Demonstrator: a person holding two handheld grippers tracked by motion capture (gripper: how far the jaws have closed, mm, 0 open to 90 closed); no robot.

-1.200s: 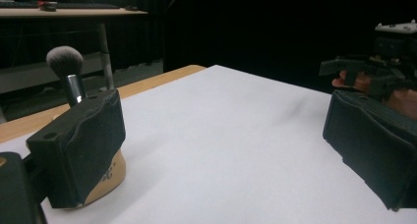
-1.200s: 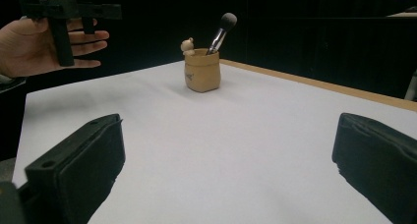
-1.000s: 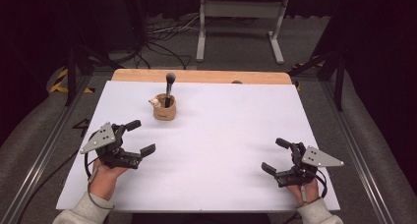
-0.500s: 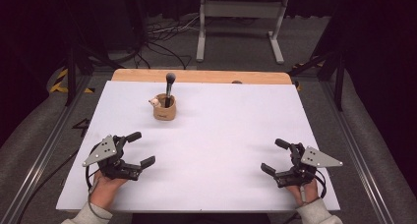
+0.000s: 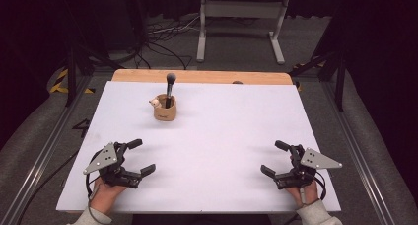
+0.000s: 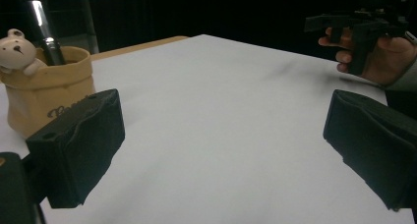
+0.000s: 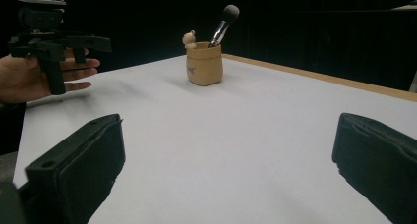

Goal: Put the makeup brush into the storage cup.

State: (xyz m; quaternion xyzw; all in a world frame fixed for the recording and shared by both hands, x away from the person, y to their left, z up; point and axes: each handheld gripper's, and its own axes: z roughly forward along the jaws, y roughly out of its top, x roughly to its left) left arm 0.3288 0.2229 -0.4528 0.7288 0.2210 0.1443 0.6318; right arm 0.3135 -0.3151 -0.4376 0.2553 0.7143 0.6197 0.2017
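Observation:
A tan pouch-shaped cup (image 5: 165, 109) stands at the back left of the white tabletop (image 5: 226, 121). A dark makeup brush (image 5: 170, 89) stands upright in it, and a small bear figure (image 5: 155, 103) sits on its rim. My left gripper (image 5: 142, 156) rests open near the front left, holding nothing. My right gripper (image 5: 272, 157) is open and holding nothing near the front right. From the left gripper view the cup (image 6: 46, 98) is close at the left. In the right gripper view the cup (image 7: 204, 64) and brush (image 7: 223, 22) stand farther off.
A wooden strip (image 5: 197, 76) runs along the table's far edge. Metal rails flank the table, with a white stand (image 5: 241, 22) and cables on the floor behind. The other hand (image 6: 383, 52) (image 7: 24, 79) appears in each gripper view.
My left gripper has drawn back toward the table's front edge, farther from the cup. The right gripper, cup and brush have not moved.

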